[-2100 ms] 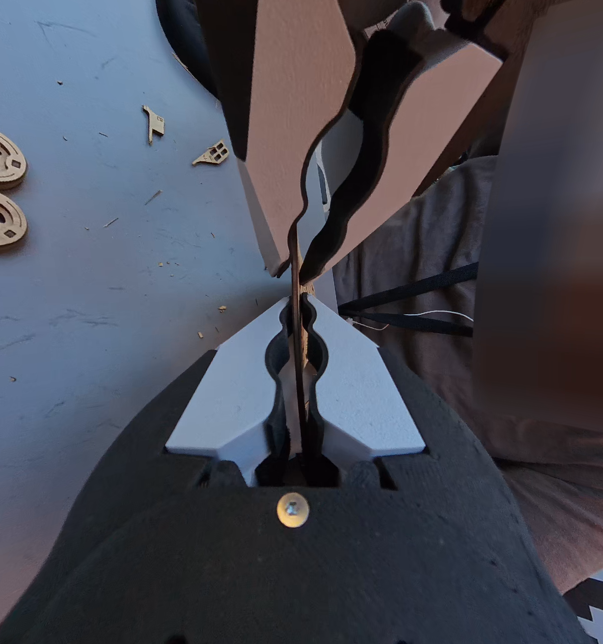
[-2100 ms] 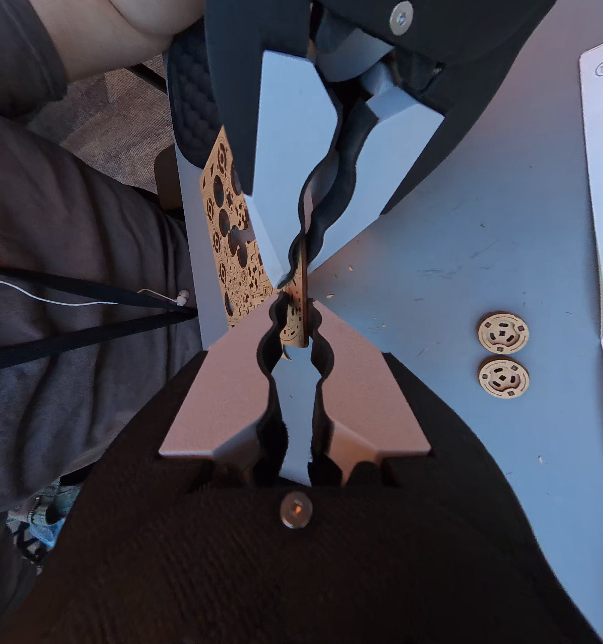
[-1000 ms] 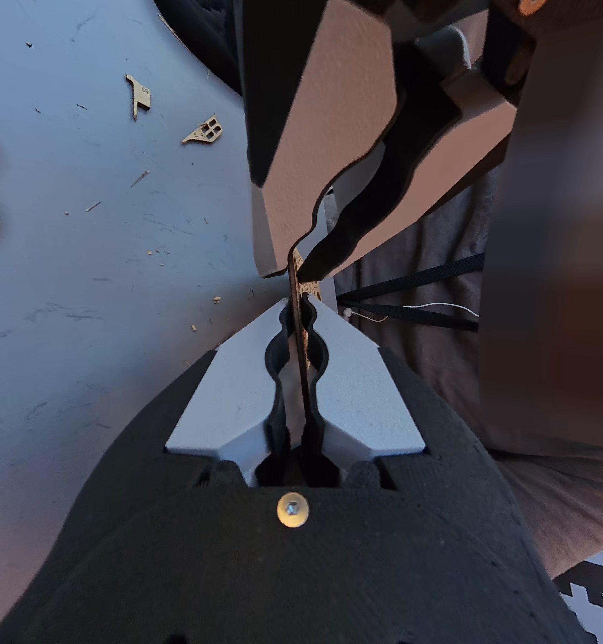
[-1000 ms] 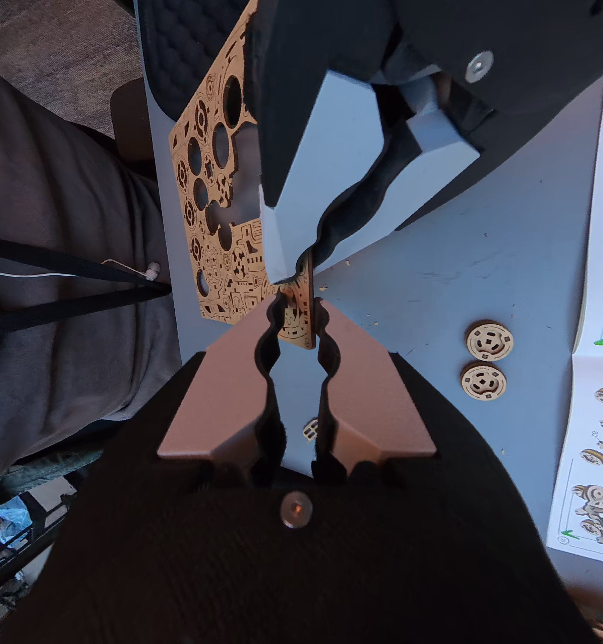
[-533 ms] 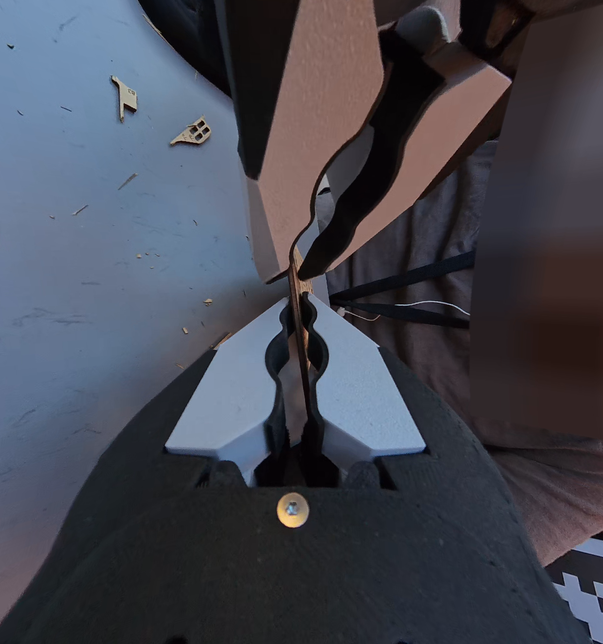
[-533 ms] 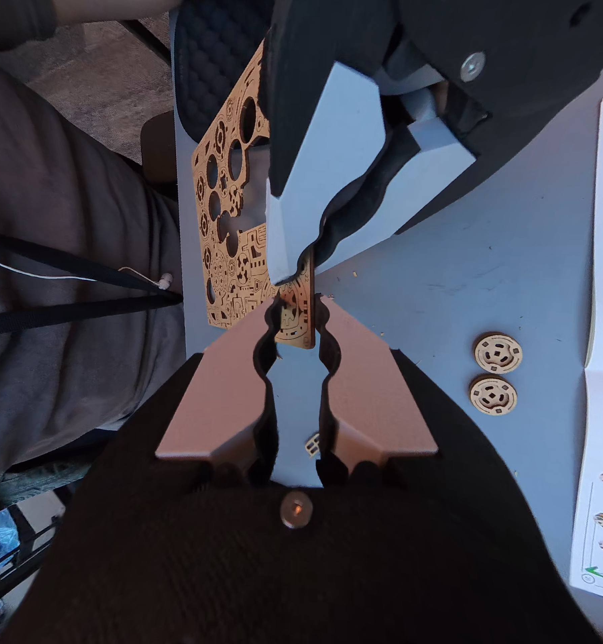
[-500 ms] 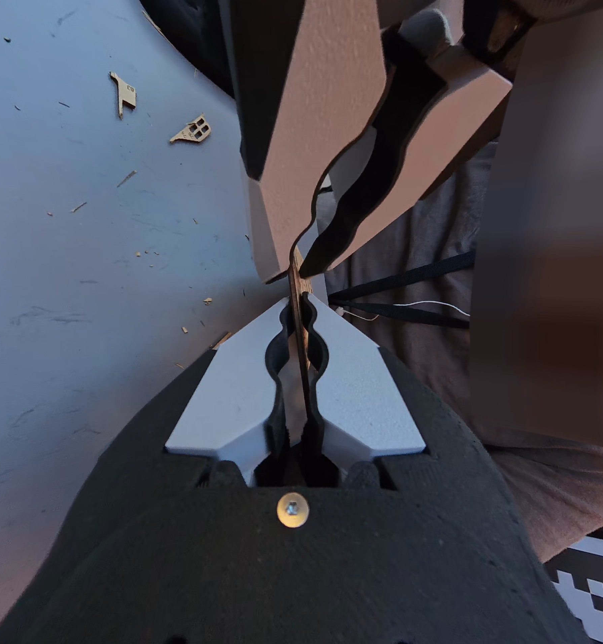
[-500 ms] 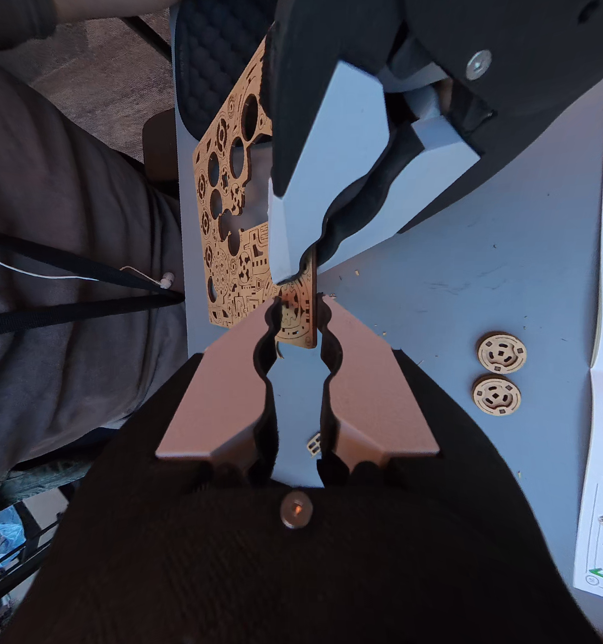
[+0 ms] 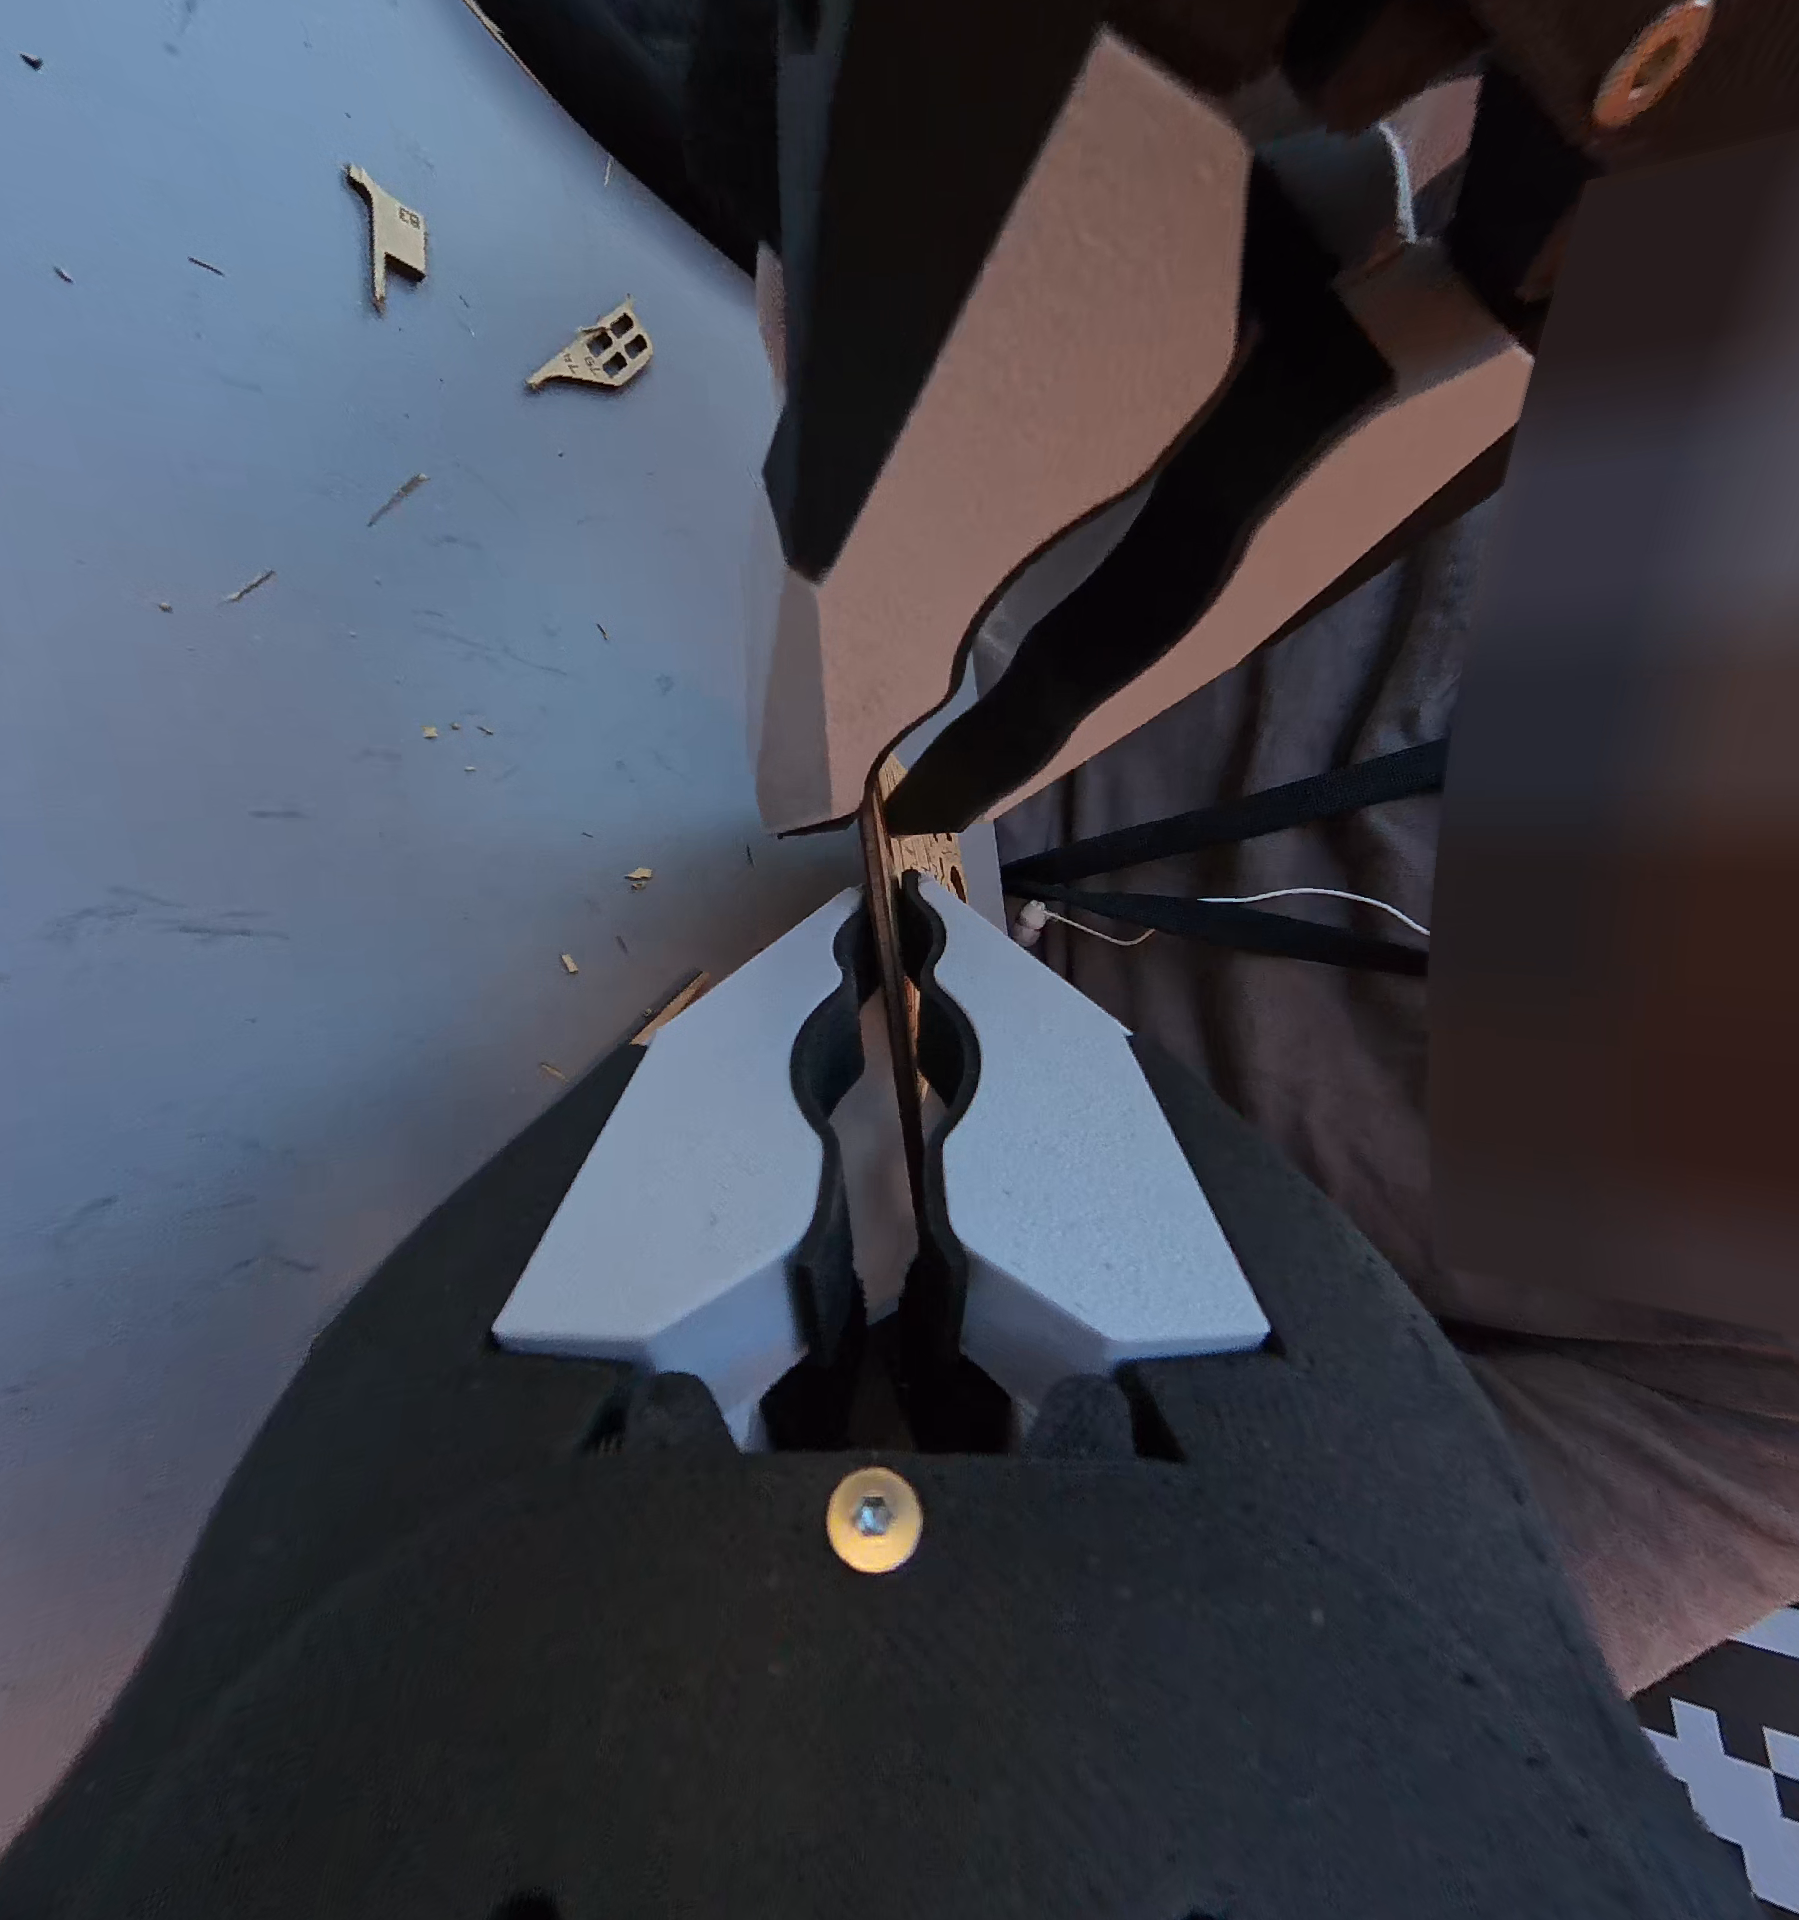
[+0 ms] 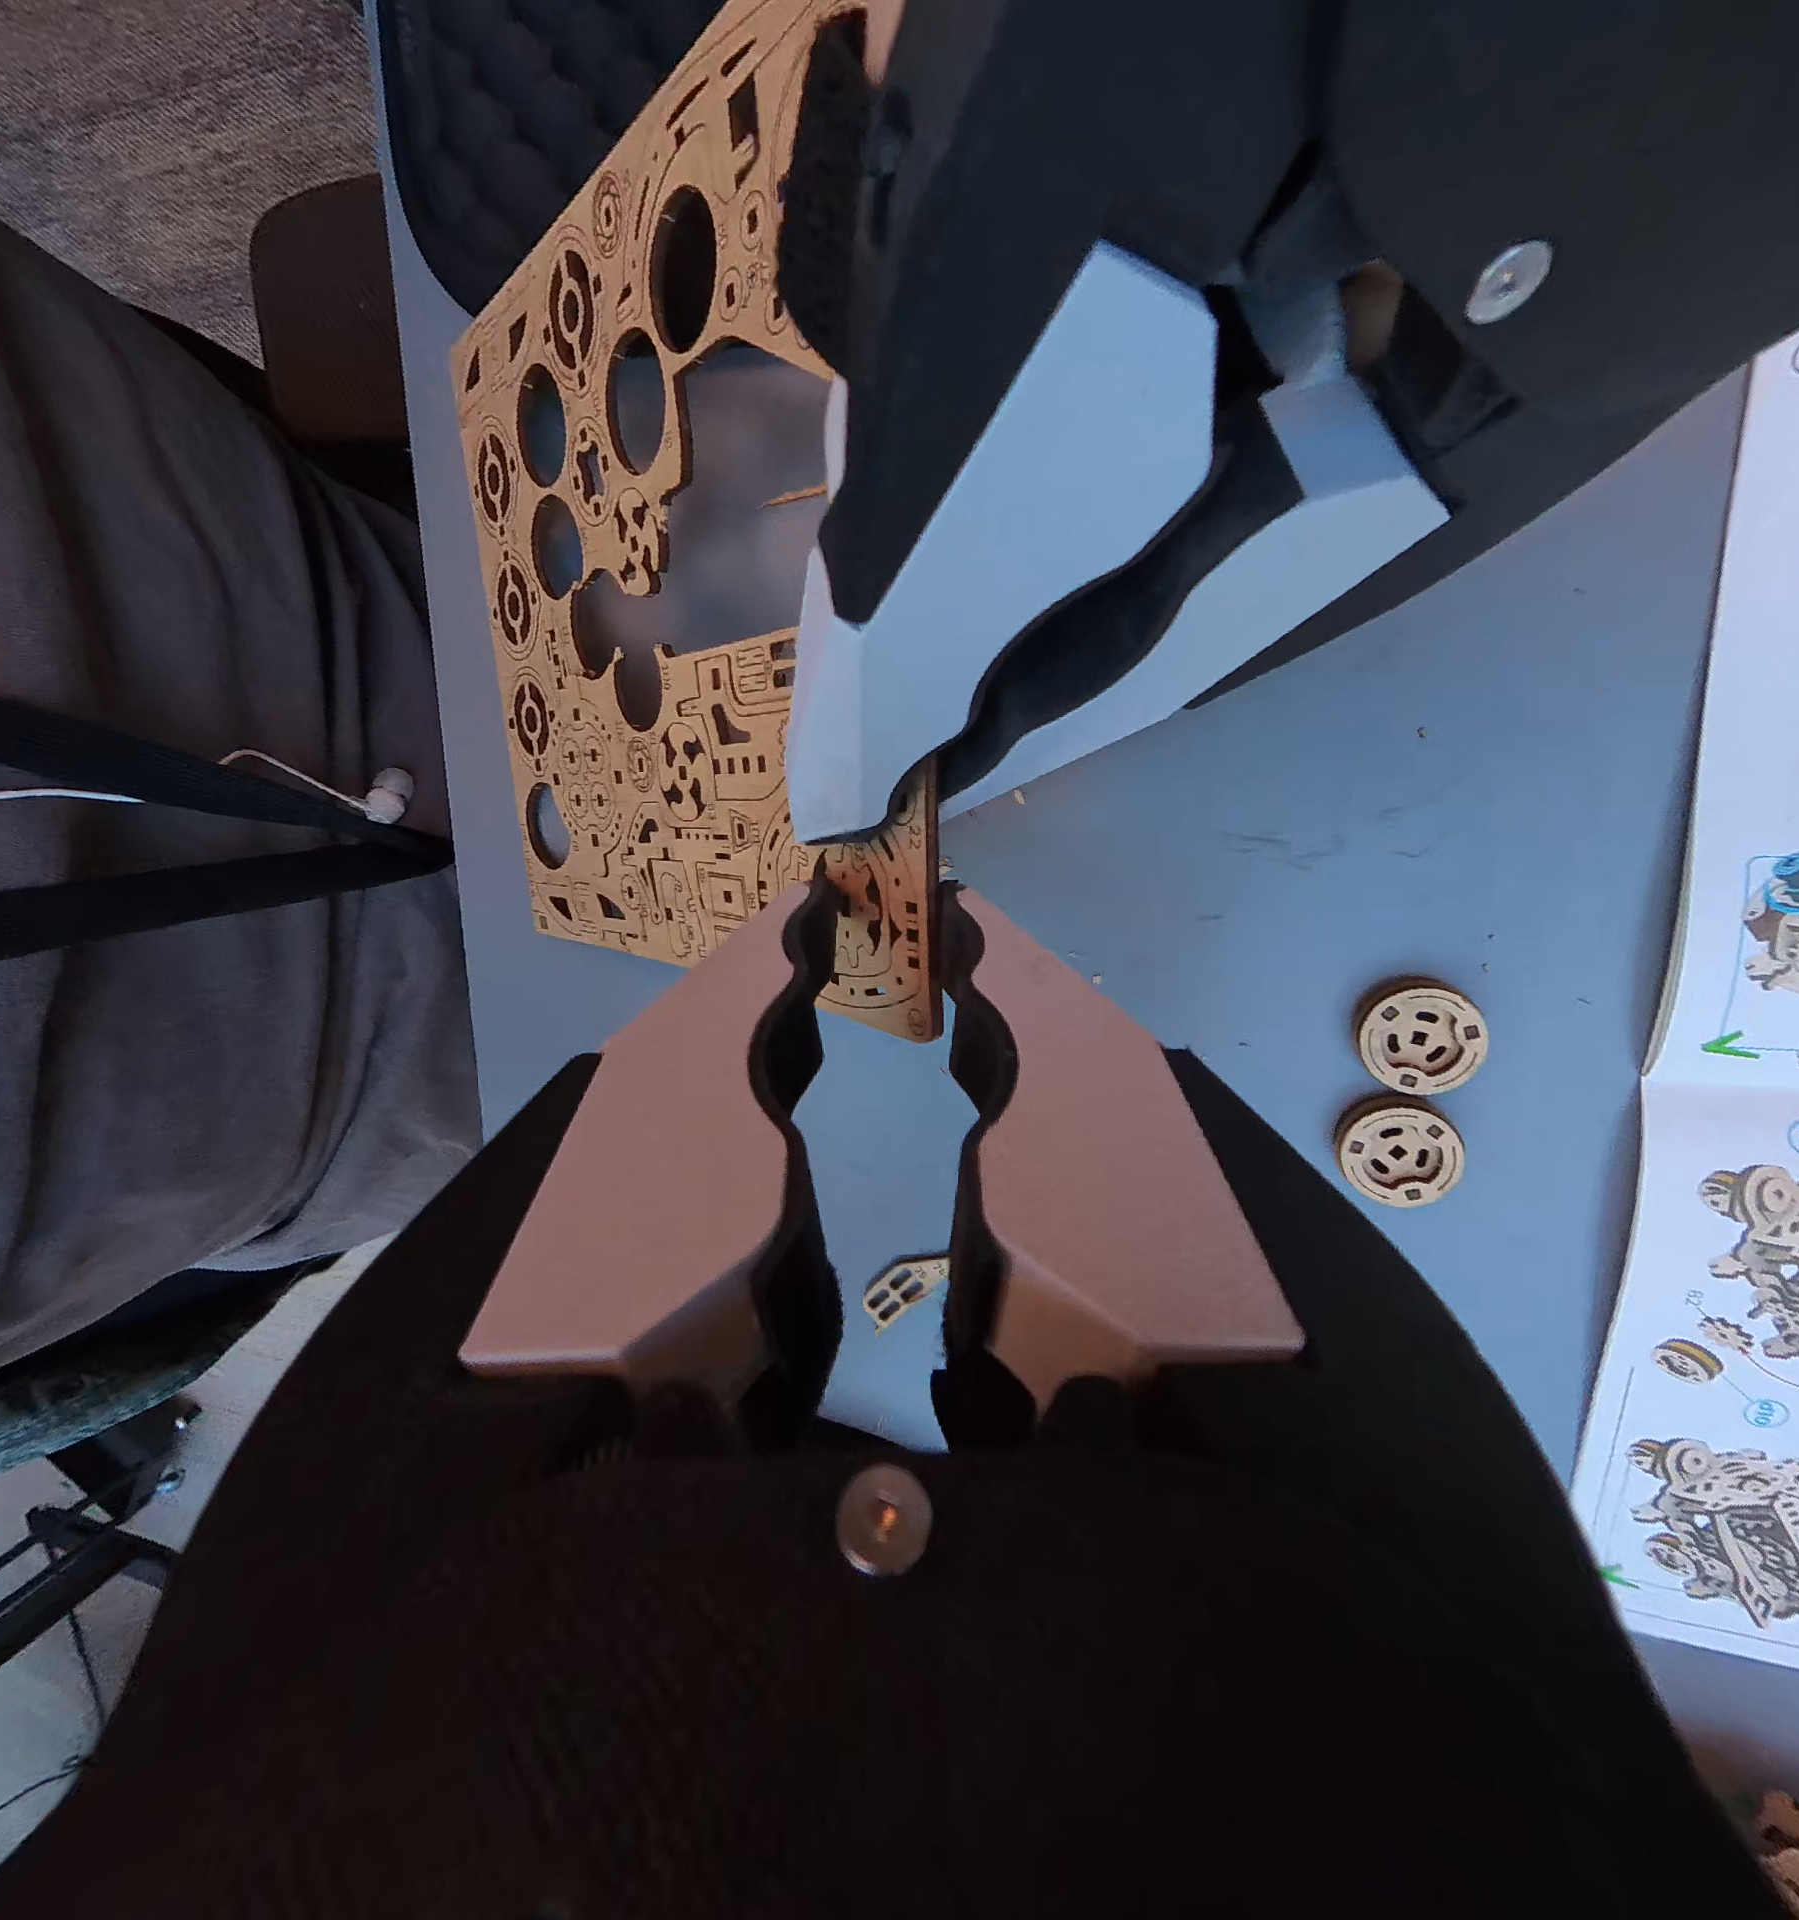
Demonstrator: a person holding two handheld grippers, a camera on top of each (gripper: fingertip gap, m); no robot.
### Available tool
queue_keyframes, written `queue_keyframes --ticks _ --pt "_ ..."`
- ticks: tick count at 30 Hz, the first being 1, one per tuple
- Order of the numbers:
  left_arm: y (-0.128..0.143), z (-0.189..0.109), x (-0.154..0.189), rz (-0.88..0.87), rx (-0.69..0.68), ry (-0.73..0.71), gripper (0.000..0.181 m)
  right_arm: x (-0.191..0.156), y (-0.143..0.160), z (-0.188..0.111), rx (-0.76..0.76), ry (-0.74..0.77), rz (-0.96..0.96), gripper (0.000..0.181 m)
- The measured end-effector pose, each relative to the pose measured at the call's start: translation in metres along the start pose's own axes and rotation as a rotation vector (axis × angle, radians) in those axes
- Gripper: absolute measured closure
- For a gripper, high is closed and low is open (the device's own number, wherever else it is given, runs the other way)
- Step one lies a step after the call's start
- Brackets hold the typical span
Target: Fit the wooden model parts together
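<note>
A thin flat wooden model piece is held over the grey table. My left gripper, with white fingers, is shut on it; the piece shows edge-on between its pads. In the right wrist view the left gripper comes in from the top. My right gripper, with pinkish fingers, faces it tip to tip. Its jaws stand apart, one on each side of the piece's free end. It enters the left wrist view from the top.
A wooden sheet with cut-outs lies near the table edge by a person's lap. Two round wooden discs lie to the right, beside an instruction booklet. Small offcuts and splinters lie on the table. Both grippers' tips are close together, under 4 cm apart.
The right gripper's jaws have widened around the piece since two seconds ago. Both grippers have drifted together over the table; more of the booklet shows. The left gripper keeps its hold.
</note>
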State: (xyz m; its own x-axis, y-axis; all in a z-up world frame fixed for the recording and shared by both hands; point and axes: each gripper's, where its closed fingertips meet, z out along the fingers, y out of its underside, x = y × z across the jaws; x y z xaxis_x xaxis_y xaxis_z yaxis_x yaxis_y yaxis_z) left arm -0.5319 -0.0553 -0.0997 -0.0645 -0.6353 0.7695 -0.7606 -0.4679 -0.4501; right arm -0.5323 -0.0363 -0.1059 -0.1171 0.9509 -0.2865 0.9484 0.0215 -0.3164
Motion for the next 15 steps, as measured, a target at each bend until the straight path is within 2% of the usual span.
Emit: queue_keyframes --ticks 9,15 --pt "0.003 0.001 -0.003 0.000 -0.016 -0.016 0.180 0.000 0.000 0.003 -0.017 0.068 -0.055 0.162" --pt "0.000 0.001 0.009 0.036 -0.007 0.025 0.179 -0.010 -0.003 -0.004 0.051 -0.085 0.017 0.164"
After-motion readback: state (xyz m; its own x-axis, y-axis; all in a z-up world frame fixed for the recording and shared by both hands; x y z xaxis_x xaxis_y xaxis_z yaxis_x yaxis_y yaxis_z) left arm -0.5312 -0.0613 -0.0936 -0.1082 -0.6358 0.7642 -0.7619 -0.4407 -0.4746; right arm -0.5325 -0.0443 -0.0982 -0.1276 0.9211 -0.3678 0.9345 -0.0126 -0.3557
